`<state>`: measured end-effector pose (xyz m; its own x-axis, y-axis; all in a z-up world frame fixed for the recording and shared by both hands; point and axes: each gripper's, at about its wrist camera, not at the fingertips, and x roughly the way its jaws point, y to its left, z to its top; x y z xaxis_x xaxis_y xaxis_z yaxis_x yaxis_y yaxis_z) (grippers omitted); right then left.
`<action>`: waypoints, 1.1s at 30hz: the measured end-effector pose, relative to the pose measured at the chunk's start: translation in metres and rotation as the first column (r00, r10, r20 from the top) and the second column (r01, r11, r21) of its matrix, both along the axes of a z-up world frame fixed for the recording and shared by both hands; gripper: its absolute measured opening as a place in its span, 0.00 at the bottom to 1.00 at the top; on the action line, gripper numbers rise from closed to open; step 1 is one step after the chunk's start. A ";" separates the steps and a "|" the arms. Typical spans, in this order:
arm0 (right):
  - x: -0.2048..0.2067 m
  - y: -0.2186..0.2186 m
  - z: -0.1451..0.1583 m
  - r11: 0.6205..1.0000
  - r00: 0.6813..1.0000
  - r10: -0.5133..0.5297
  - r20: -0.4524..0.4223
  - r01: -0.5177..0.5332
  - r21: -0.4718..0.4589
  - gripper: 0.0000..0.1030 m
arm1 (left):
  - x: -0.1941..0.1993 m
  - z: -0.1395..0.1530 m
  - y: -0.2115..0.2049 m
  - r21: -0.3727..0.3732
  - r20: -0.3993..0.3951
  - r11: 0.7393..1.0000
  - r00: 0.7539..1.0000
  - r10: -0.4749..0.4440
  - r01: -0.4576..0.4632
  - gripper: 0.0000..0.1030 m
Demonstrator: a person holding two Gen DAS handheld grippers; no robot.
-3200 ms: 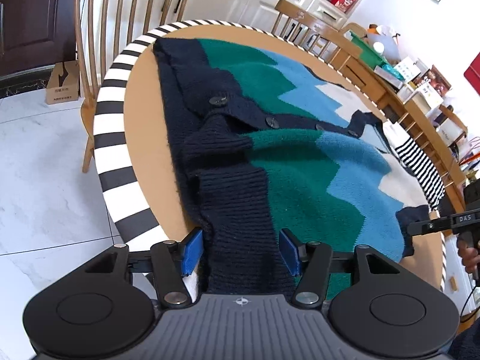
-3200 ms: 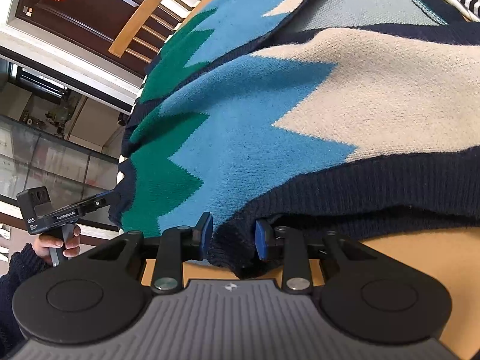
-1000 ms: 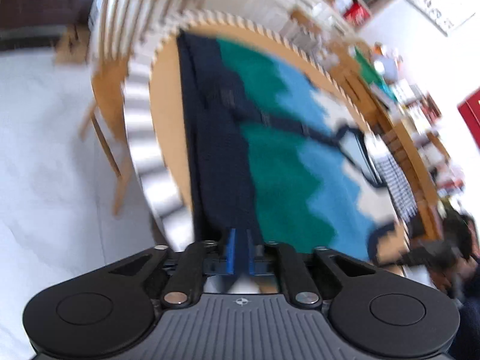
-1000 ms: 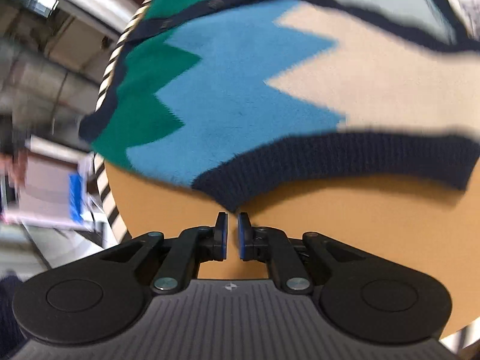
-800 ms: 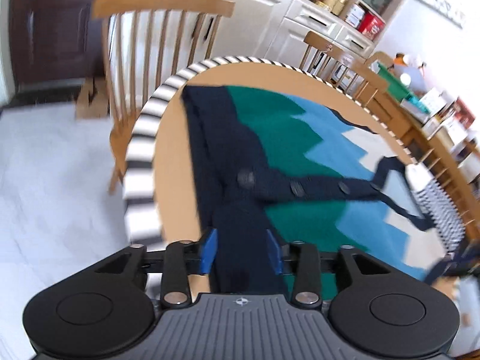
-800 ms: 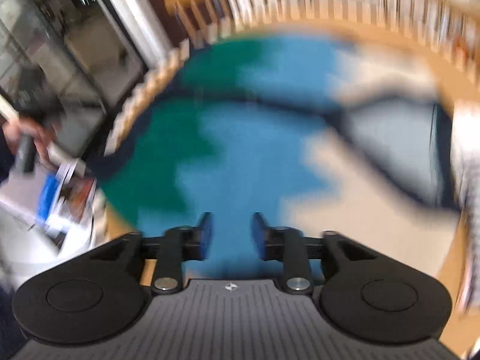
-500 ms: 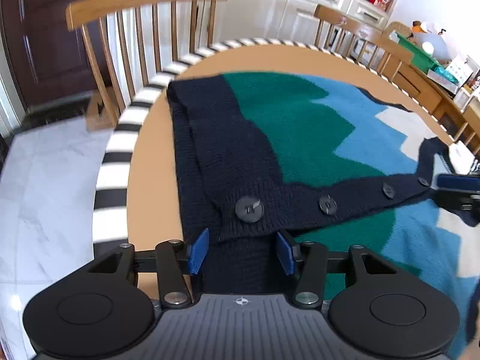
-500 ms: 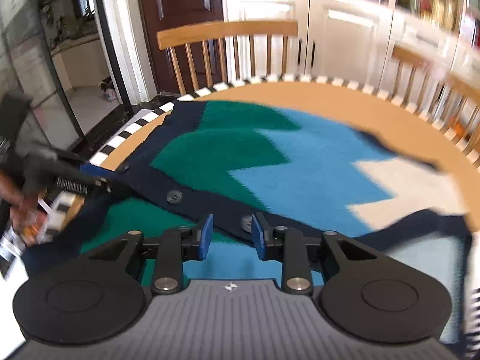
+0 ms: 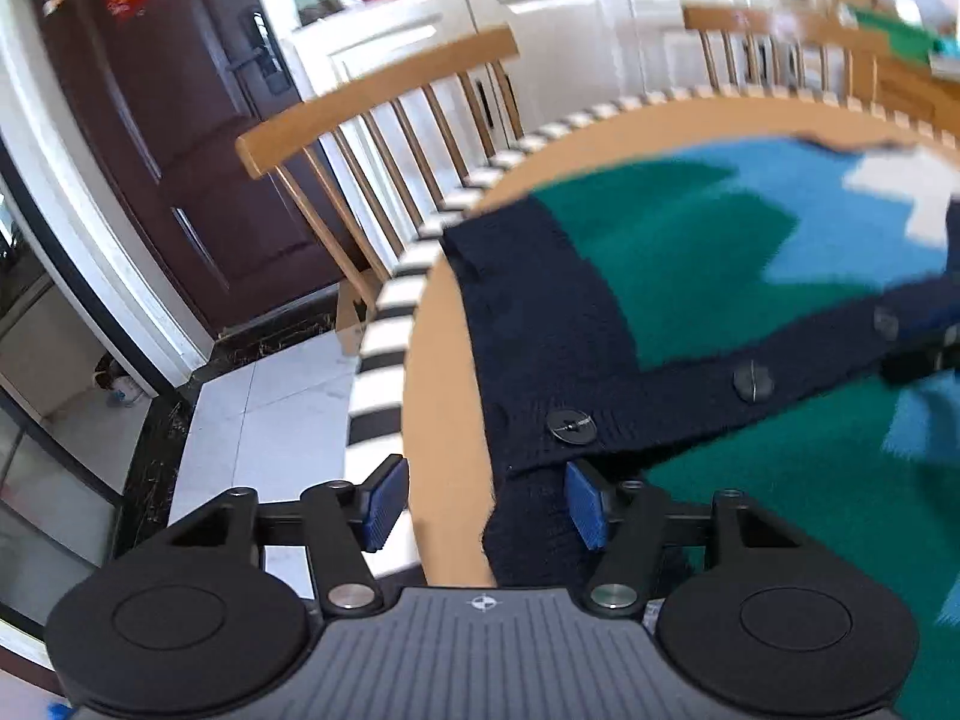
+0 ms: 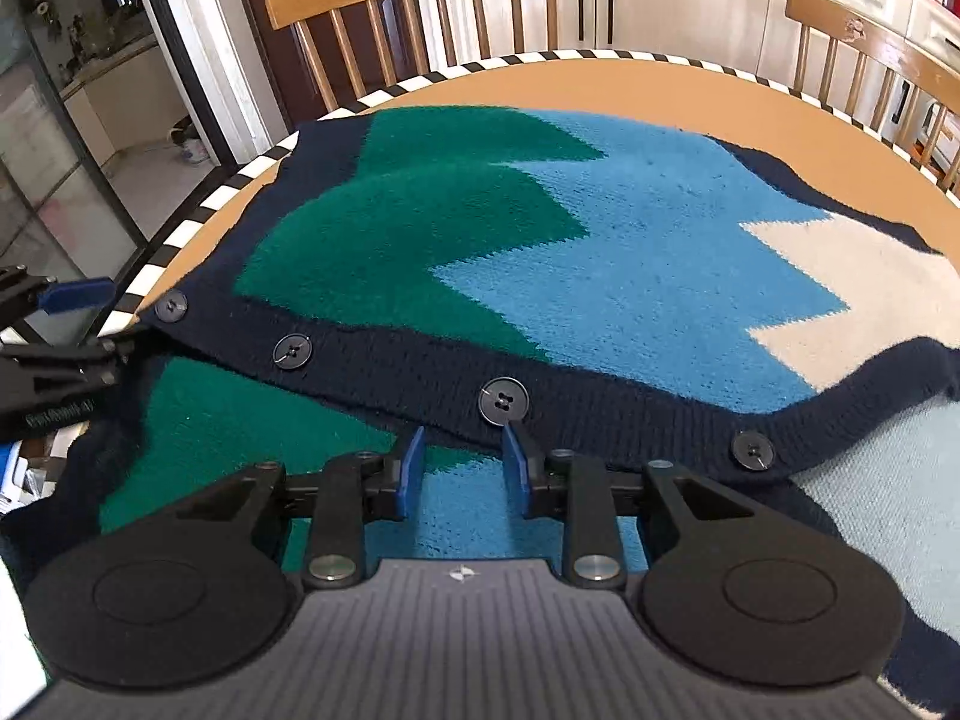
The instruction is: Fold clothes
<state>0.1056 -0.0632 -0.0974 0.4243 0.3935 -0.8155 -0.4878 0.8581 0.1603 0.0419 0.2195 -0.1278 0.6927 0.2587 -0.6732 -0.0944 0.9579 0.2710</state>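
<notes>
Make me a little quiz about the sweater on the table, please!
1. True or false: the right gripper is pinching the cardigan.
2. How many buttons show along the navy band in the right wrist view?
3. The table edge has which pattern: A dots, B black-and-white stripes, C plain?

Key: 1 false, both the right and the left gripper are open. 2 four. 3 B.

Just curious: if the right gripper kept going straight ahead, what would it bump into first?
Probably the cardigan's dark button band, near the button just beyond its open fingers; depth is hard to judge.
</notes>
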 end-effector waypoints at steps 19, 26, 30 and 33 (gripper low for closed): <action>-0.064 -0.023 -0.005 0.998 0.996 0.036 0.082 -0.031 -0.057 0.32 | 0.002 -0.006 -0.079 -0.346 0.075 0.902 0.965 -0.250 0.260 0.49; -0.115 -0.083 0.000 0.996 0.999 -0.040 0.018 0.041 -0.079 0.33 | -0.020 -0.031 -0.079 -0.391 -0.054 0.889 0.959 -0.278 0.236 0.48; -0.135 -0.122 0.004 0.985 0.989 -0.150 -0.008 0.148 -0.082 0.33 | -0.046 -0.025 -0.075 -0.372 -0.108 0.899 0.952 -0.287 0.229 0.48; -0.143 -0.145 0.015 0.972 0.976 -0.208 0.057 0.213 -0.102 0.34 | -0.061 -0.007 -0.078 -0.395 -0.091 0.898 0.964 -0.249 0.194 0.47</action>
<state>-0.0375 -0.2082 -0.0820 0.5263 0.2025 -0.8258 -0.2989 0.9533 0.0433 -0.0188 0.1416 -0.1345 0.5969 -0.1846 -0.7808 0.1440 0.9820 -0.1222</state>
